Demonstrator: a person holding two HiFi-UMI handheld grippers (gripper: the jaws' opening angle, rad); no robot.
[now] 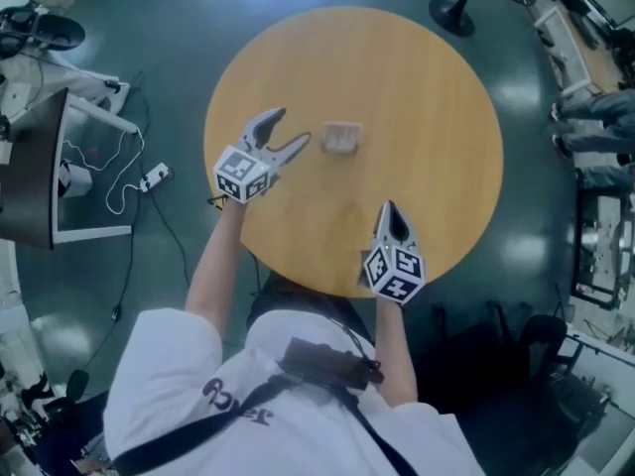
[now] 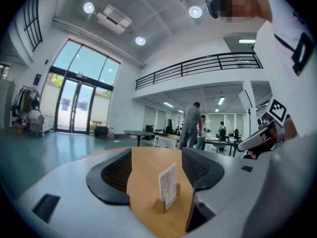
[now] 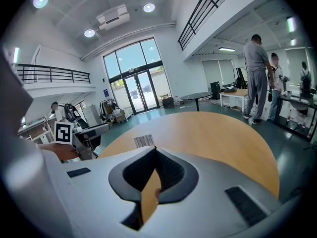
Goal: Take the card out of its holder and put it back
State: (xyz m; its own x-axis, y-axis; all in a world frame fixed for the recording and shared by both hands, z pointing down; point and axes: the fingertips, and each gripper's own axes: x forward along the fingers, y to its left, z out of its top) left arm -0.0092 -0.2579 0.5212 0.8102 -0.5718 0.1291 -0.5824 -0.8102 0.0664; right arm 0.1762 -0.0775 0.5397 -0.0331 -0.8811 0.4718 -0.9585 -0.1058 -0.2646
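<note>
A white card [image 1: 342, 137] stands upright in a small wooden holder [image 2: 161, 205] on the round wooden table [image 1: 437, 97]. In the left gripper view the card [image 2: 168, 185] sits ahead of the spread jaws, untouched. My left gripper [image 1: 285, 133] is open just left of the card, its fingers apart with nothing between them. My right gripper [image 1: 390, 213] is shut and empty, nearer the front edge of the table, well short of the card. From the right gripper view only the card's top [image 3: 143, 141] shows above the closed jaws, with the left gripper [image 3: 79, 133] beyond.
The table [image 3: 223, 138] bears nothing but the card and holder. Around it lie dark floor, cables and a monitor [image 1: 35, 172] at left, a stand base [image 1: 454, 16] at the back, and people [image 2: 190, 125] at far tables.
</note>
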